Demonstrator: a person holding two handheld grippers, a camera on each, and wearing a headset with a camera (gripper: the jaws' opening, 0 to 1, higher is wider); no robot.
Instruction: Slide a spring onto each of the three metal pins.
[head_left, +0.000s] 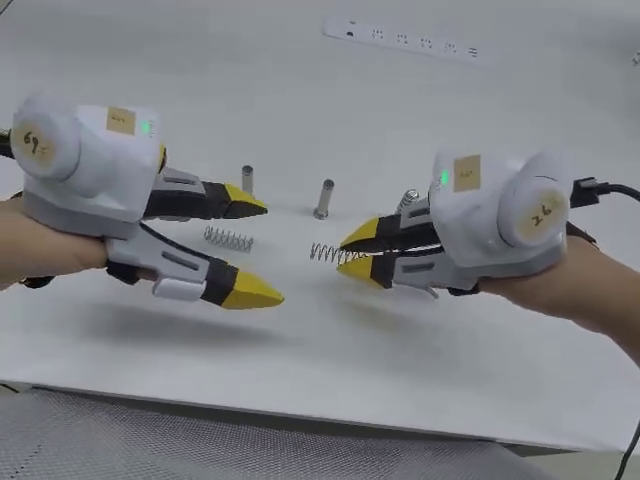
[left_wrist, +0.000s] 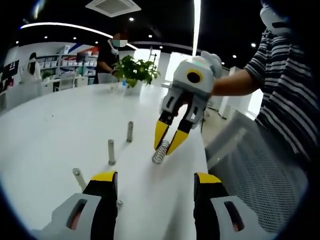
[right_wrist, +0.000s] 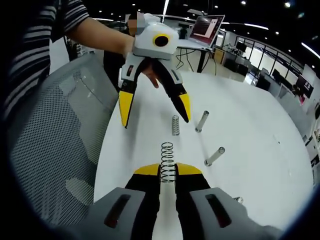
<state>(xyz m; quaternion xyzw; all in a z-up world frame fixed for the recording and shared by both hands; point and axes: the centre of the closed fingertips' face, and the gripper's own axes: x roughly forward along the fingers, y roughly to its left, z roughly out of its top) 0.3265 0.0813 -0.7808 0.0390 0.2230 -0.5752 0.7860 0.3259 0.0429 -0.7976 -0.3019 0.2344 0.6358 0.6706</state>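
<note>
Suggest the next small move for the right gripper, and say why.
Probably swing the right gripper, shut on a spring, over the bare middle pin and tip the spring upright. It is held sideways, and the rightmost pin already seems to wear one.

right tongs (head_left: 342, 254) hide half the third pin (head_left: 408, 200) and part of the held spring (head_left: 325, 252).

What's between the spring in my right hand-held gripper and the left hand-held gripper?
A loose spring lying on the white table, between the held spring and the open left hand-held gripper. The right gripper view shows it plainly.
</note>
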